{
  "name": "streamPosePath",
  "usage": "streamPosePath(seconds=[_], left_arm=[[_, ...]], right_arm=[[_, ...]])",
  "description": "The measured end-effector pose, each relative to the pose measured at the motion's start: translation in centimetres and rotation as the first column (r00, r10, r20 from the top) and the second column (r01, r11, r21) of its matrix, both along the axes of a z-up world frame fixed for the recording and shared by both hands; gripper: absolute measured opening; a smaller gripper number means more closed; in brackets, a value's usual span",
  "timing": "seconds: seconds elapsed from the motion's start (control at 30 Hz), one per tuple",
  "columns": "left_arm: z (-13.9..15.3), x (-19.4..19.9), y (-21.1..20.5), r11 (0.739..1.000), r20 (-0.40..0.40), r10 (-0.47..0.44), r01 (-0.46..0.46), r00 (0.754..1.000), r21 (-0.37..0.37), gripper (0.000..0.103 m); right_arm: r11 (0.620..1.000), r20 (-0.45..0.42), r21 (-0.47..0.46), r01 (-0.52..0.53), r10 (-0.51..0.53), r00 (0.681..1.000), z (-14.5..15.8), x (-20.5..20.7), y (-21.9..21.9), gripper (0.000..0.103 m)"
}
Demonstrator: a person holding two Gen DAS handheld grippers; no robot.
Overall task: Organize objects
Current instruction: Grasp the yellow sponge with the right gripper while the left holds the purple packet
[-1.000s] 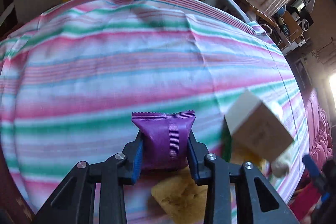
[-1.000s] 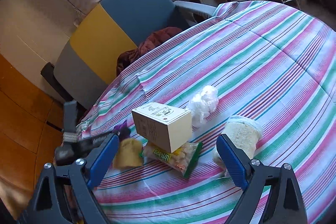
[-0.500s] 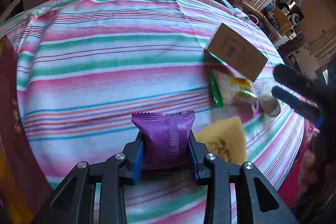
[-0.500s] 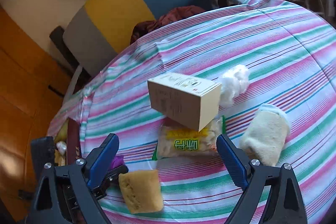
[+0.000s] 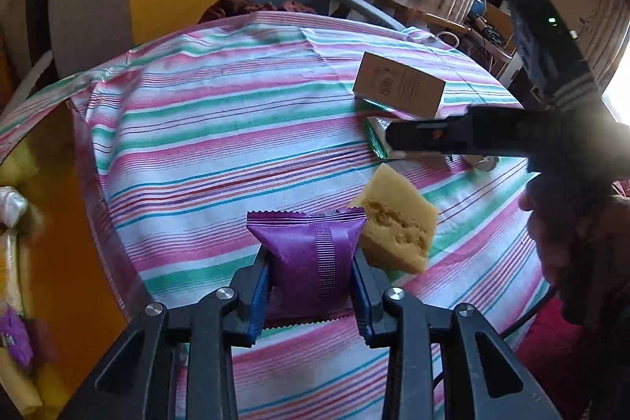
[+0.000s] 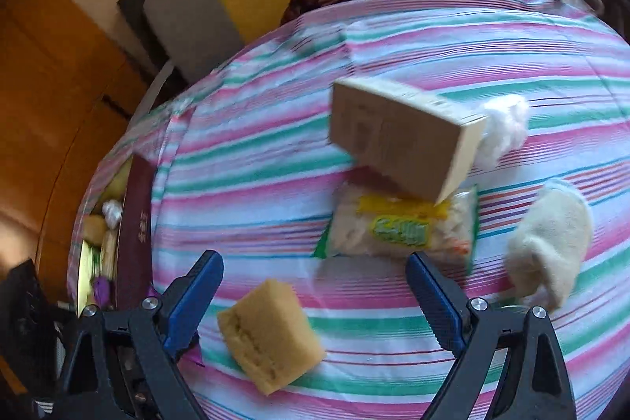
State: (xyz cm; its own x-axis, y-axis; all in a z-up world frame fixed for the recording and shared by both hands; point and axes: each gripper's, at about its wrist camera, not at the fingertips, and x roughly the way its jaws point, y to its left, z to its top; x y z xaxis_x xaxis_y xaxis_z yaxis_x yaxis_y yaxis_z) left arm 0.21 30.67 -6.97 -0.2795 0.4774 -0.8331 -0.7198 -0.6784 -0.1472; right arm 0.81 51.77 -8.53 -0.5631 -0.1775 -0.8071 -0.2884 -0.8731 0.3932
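Left tongs (image 5: 311,286) clamp a purple packet (image 5: 311,254); right tongs (image 6: 315,298) gape wide. Sponge (image 6: 269,337), box (image 6: 401,140), snack bag (image 6: 401,227) remain unsorted on the counter (image 6: 433,38).

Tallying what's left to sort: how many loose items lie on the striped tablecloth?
5: sponge nearest, snack bag under the tilted box, cotton wad behind, fuzzy sock right. Others may be hidden.

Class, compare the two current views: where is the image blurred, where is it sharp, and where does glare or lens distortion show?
Left wrist view: the purple packet in the left tool is sharp; window glare washes out the right edge; the striped tablecloth bulges, fisheye-bent. Right wrist view: motion blur smears the cardboard box and snack bag; the open right tool stays crisp.
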Motion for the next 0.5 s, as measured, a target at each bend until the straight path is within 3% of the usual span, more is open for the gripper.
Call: streamPosePath(seconds=[0.2, 0.5], left_arm=[[1.1, 0.6, -1.9, 0.999, -0.015, 0.022, -0.021, 1.000, 0.030, 0.035], [2.2, 0.9, -4.0, 0.995, -0.024, 0.074, -0.072, 0.997, 0.074, 0.035]], right_arm=[[0.986, 0.014, 0.031, -0.163, 0.163, 0.987, -0.2, -0.7, -3.3, 0.095], [0.941, 0.065, 0.076, -0.329, 0.325, 0.944, -0.9, -1.0, -6.6, 0.095]])
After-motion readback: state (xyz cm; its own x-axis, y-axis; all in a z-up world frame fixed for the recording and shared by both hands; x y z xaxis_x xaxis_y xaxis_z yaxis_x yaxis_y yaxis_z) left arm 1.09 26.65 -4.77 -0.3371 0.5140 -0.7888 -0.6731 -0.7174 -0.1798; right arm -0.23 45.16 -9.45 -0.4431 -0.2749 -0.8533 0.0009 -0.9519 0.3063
